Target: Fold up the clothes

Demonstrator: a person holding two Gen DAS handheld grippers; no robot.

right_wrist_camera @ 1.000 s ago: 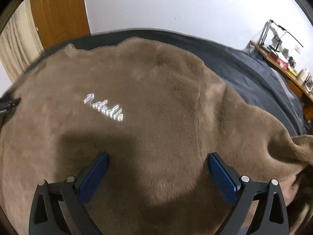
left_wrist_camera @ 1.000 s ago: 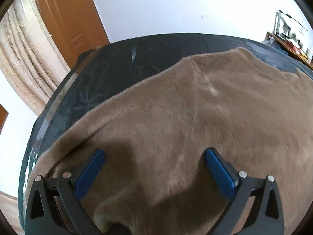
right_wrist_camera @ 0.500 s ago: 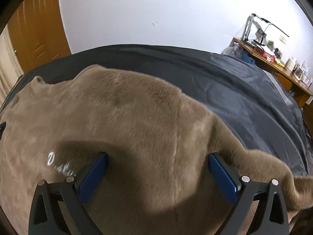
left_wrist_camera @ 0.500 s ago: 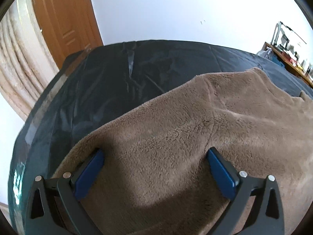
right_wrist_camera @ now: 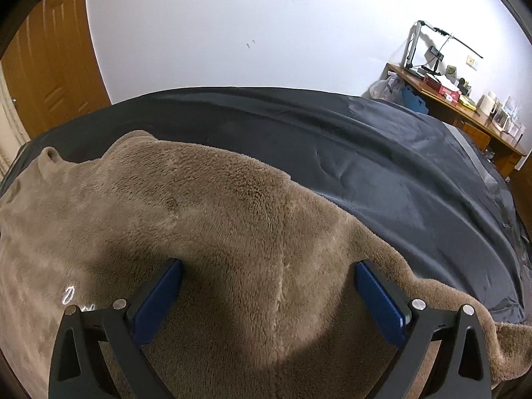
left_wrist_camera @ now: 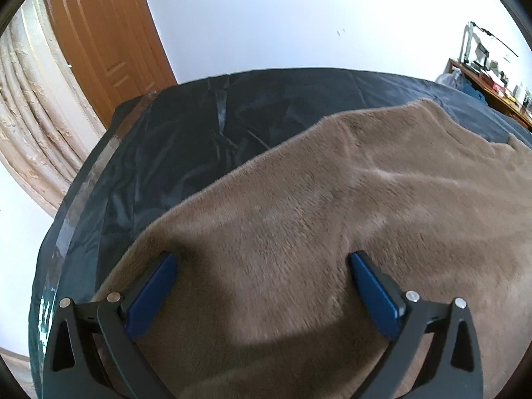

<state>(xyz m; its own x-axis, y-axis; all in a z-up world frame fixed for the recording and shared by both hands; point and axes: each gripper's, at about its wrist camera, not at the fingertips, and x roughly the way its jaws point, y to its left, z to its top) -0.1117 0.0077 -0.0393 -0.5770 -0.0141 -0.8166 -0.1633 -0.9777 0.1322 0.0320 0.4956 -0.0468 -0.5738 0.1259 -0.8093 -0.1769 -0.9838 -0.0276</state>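
On the dark bedcover (right_wrist_camera: 415, 173) I see a brown fleece garment (right_wrist_camera: 216, 226) spread out, plush and matted, with a vertical seam running down its middle in the right wrist view and a bit of pale silvery lettering (right_wrist_camera: 71, 297) at its lower left. A small rounded cuff or collar end sticks up at its far left edge. In the left wrist view the same garment (left_wrist_camera: 332, 232) runs diagonally across the cover, its straight edge toward the wooden door (left_wrist_camera: 109, 40).

My left gripper (left_wrist_camera: 262, 266) sits over the fleece with its blue pads spread wide, clasping nothing. My right gripper (right_wrist_camera: 267, 274) is likewise released, fingers parted above the fabric, the seam lying between them.
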